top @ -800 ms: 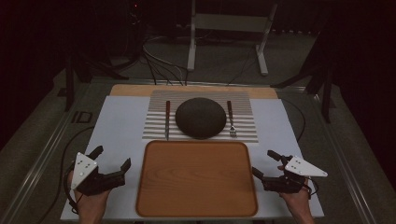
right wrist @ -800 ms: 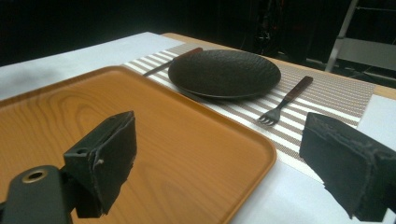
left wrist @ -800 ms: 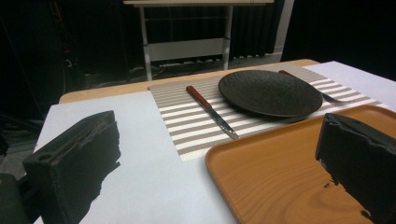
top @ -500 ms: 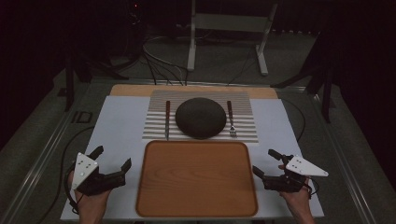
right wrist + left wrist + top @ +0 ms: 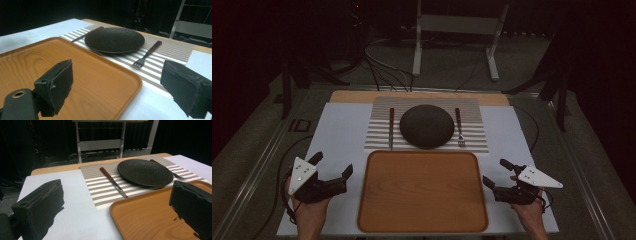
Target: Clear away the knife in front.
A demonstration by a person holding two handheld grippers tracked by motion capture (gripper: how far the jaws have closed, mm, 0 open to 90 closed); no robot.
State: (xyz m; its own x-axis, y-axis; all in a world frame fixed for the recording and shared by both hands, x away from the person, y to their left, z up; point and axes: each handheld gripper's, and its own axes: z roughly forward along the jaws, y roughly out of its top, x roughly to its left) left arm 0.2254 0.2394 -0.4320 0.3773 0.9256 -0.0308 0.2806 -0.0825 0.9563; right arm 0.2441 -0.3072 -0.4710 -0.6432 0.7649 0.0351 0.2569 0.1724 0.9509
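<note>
A brown wooden tray [image 5: 422, 192] lies empty at the table's near middle. Behind it, on a striped placemat [image 5: 379, 135], sits a round dark plate [image 5: 427, 126], with a red-handled knife [image 5: 391, 127] at its left and a fork [image 5: 459, 127] at its right. My left gripper [image 5: 332, 164] rests open just left of the tray, nothing between its jaws. In the left gripper view the knife [image 5: 112, 181] and plate [image 5: 145, 171] lie ahead. My right gripper [image 5: 495, 172] stands open right of the tray, also empty. In the right gripper view the plate [image 5: 114, 39] and fork [image 5: 147, 53] lie ahead.
A white sheet [image 5: 342, 130] covers most of the wooden tabletop. A white metal stand [image 5: 452, 30] and cables are on the dark floor behind the table. A metal rail [image 5: 272, 145] runs along the table's left side.
</note>
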